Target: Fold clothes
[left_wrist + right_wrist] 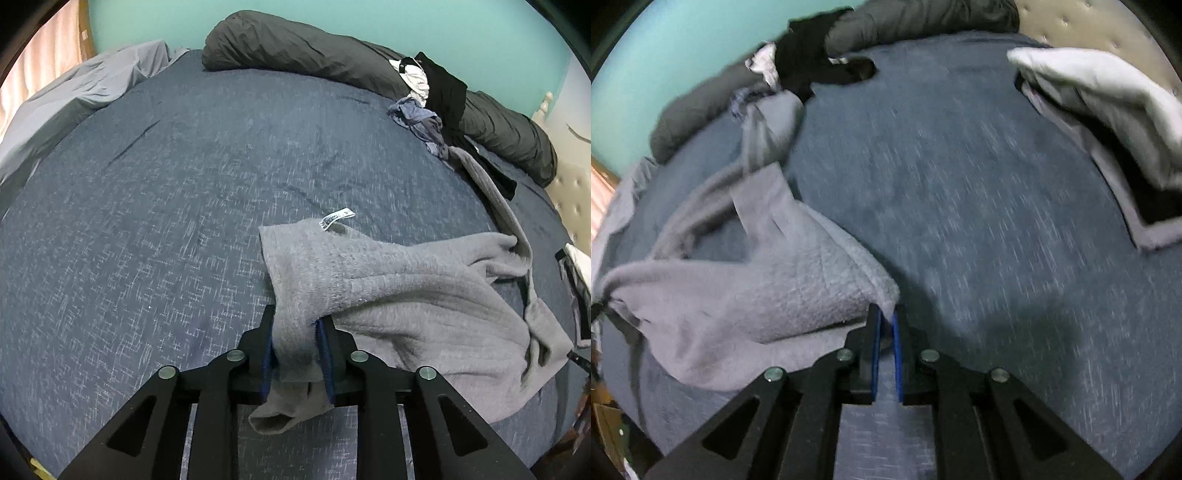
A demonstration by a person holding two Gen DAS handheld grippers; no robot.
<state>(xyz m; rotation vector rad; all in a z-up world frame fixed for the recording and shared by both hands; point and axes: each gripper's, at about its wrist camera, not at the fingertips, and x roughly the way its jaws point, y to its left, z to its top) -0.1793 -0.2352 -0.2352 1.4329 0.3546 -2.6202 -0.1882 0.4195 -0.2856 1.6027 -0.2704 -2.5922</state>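
A grey fleece garment [406, 295] lies stretched across the dark blue bedspread [166, 203], with a white label [336, 218] at its upper edge. My left gripper [297, 325] is shut on a bunched fold of it, and cloth hangs down between the blue pads. In the right wrist view the same grey garment [750, 295] spreads to the left. My right gripper [886, 321] is shut on its near corner, which the blue pads pinch at their tips. One long part of the garment trails toward the far clothes pile.
A pile of unfolded clothes [428, 99], black, white and blue, rests against a rolled dark duvet [295, 48] at the far edge. Folded white and grey clothes [1108, 122] sit at the right by a padded headboard [1089, 22]. A light grey sheet [74, 92] lies at far left.
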